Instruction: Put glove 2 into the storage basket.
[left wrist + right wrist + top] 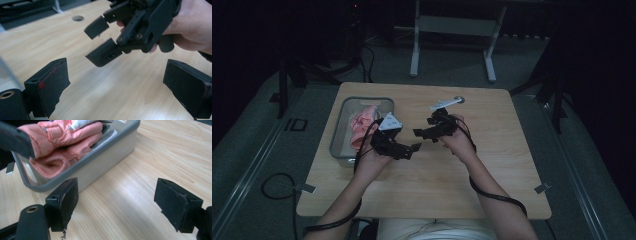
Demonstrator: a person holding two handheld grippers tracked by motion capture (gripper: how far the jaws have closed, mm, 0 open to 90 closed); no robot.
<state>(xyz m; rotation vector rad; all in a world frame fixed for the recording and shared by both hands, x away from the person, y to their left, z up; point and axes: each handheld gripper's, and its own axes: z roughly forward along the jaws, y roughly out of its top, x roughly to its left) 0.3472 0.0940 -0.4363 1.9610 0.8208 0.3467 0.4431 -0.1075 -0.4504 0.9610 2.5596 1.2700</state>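
Bare wooden tabletop (492, 145) lies open right of and in front of the grey bin (338, 131). The bin (filled with pink garments (362, 127)) blocks the left side. The left gripper (412, 148) and right gripper (419, 133) nearly meet mid-table.

two claws (416, 146) (418, 132), one bin (339, 136), one pink garment (362, 126)

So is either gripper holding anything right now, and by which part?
Nothing is held. The left gripper and right gripper both stand open over bare table; the pink garment lies in the bin.
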